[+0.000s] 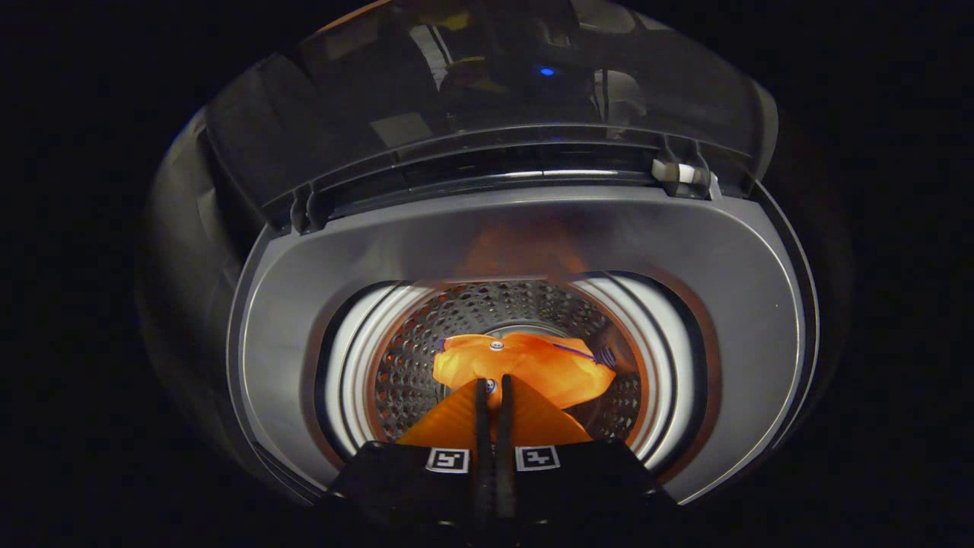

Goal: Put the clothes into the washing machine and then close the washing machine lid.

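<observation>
1. One tool (pixel 494 384) points down into the open top of the washing machine (pixel 487 228), its two fingers (pixel 481 426) pressed nearly together with only a thin slit between them.
2. An orange garment (pixel 533 365) lies down inside the perforated metal drum (pixel 411 365), bunched in a heap just ahead of the fingertips.
3. Whether the fingertips pinch a fold of the cloth or merely sit over it cannot be told; the tips overlap the near edge of the garment.
4. A small round snap or button shows on the top of the cloth, and a thin purple line runs across its right side.
5. A bright white ring (pixel 358 365) circles the drum's mouth, set in the grey top panel of the machine.
6. The dark see-through lid (pixel 487 99) stands raised beyond the opening, hinged at the far side, with a small blue light reflected in it.
7. A pale latch piece (pixel 682 175) sits at the right end of the lid's hinge line.
</observation>
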The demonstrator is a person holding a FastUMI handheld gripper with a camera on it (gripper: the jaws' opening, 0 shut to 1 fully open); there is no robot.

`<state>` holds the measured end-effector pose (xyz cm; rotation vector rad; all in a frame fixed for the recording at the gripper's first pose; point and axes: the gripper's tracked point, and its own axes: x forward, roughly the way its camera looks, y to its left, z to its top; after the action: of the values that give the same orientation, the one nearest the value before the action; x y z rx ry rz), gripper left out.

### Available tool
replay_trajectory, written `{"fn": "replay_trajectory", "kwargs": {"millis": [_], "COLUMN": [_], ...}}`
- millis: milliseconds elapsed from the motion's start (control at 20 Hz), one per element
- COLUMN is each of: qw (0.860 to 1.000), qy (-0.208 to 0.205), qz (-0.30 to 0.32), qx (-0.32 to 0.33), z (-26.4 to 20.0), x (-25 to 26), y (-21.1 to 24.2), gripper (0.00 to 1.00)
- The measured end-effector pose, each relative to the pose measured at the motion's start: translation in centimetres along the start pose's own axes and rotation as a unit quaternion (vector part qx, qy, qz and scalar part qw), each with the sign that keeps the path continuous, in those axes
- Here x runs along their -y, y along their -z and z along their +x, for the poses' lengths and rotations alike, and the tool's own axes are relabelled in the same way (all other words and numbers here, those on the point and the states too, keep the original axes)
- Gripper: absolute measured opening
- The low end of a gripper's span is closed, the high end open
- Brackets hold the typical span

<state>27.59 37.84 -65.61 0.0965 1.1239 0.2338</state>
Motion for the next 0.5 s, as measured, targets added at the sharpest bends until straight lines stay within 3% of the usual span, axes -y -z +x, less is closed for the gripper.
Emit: {"fn": "replay_trajectory", "kwargs": {"millis": [100, 150, 200, 250, 450, 500], "qw": [1.000, 1.000, 1.000, 1.000, 1.000, 1.000], "qy": [0.009, 0.012, 0.011, 0.010, 0.002, 0.001], "qz": [0.003, 0.006, 0.006, 0.003, -0.004, -0.004], "qx": [0.003, 0.003, 0.009, 0.016, 0.022, 0.026], "z": [-0.1, -0.4, -0.6, -0.9, -2.1, -2.5], "x": [0.4, 0.5, 0.3, 0.3, -0.5, -0.5], "y": [-0.1, -0.2, -0.5, -0.9, -1.7, -1.7], "gripper": [0.11, 0.15, 0.25, 0.27, 0.65, 0.71]}}
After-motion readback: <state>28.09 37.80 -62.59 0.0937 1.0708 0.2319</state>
